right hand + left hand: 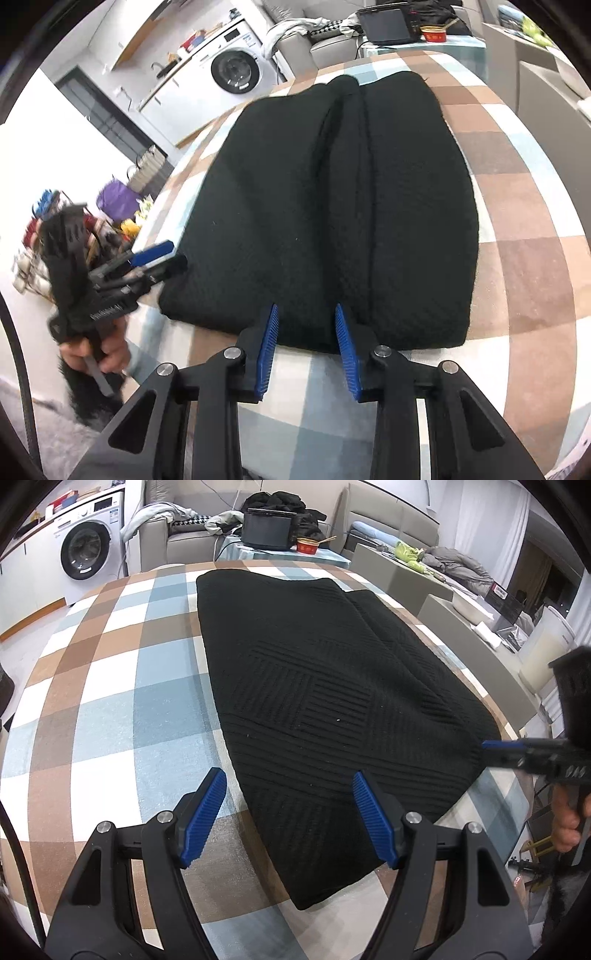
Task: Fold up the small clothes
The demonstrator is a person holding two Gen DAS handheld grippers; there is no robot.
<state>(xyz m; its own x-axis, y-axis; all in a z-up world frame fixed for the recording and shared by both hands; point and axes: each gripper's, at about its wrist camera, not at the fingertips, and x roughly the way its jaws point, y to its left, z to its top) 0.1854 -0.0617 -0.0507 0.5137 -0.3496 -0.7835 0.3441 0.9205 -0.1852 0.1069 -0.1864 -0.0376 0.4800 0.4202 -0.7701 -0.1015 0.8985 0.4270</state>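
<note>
The checked tablecloth (110,686) in brown, blue and white covers the whole work surface, and on it lies the one garment I am folding: a black knit sweater (317,701), already doubled into a long thick slab that runs away from me down the middle of the table. From my right side I can see a lengthwise seam where two folded layers meet along its top.

I judge it soft and fairly heavy for its size, a ribbed knit that will sag and stretch if lifted by one point, and grippy rather than slippery. The near corners of the short edge look like the places to pinch, taking all layers at once so the fold does not slide apart.

My left gripper (288,812) stands wide open, empty, straddling the sweater's near left edge with one pad over cloth and one over knit. My right gripper (306,345) is only partly open, its jaws empty, its tips just at the near edge of the sweater; whether they touch it I cannot tell.
</note>
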